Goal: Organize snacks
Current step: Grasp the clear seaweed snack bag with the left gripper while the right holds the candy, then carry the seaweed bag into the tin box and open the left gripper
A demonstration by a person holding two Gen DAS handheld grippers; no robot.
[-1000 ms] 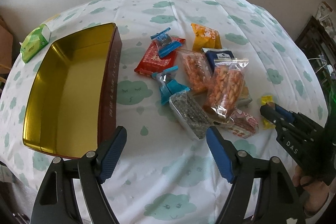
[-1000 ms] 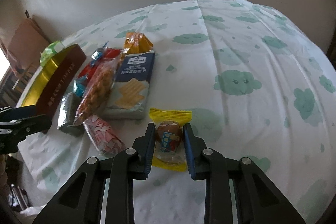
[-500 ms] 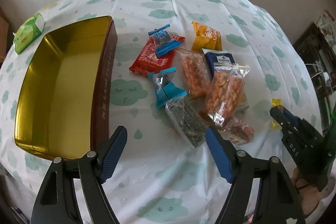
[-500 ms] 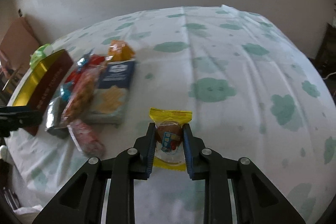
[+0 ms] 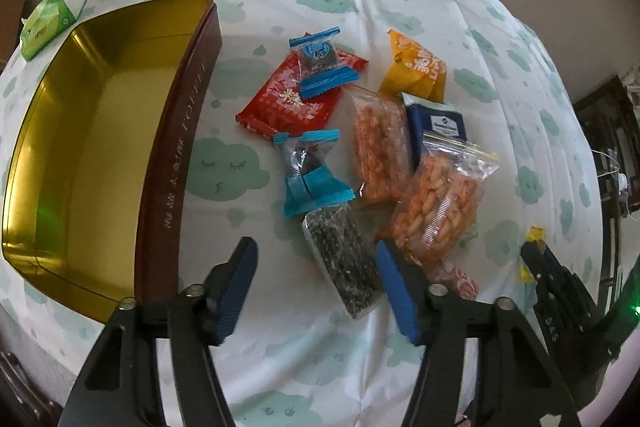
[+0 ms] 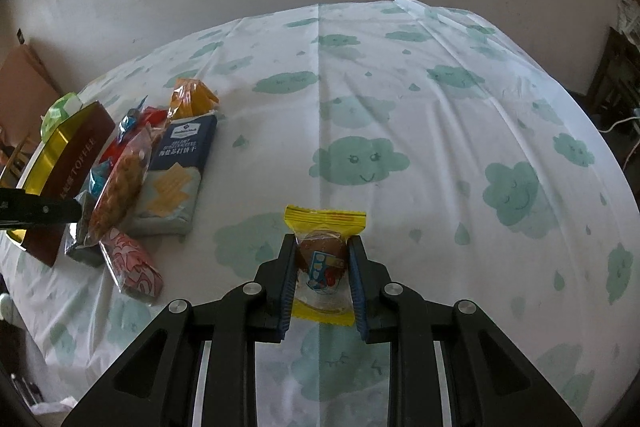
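The right gripper holds the yellow-wrapped snack clamped, far right of the open gold tin, probably to carry it there, while the left gripper, jaws just narrowing but half apart, straddles the dark seaweed packet near the tin.

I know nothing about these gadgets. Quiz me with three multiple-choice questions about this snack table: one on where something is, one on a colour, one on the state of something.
1. Where is the green tissue pack?
A. in the tin
B. on the cloth beyond the tin
C. under the red packet

2. What colour is the inside of the tin?
A. gold
B. blue
C. white

3. What is the right gripper doing?
A. gaping over nothing
B. shut on the yellow-wrapped snack
C. holding the tin

Answers:
1 B: the pack lies past the tin's far corner.
2 A: the tin's lining shines gold.
3 B: the fingers press both sides of the wrapper.
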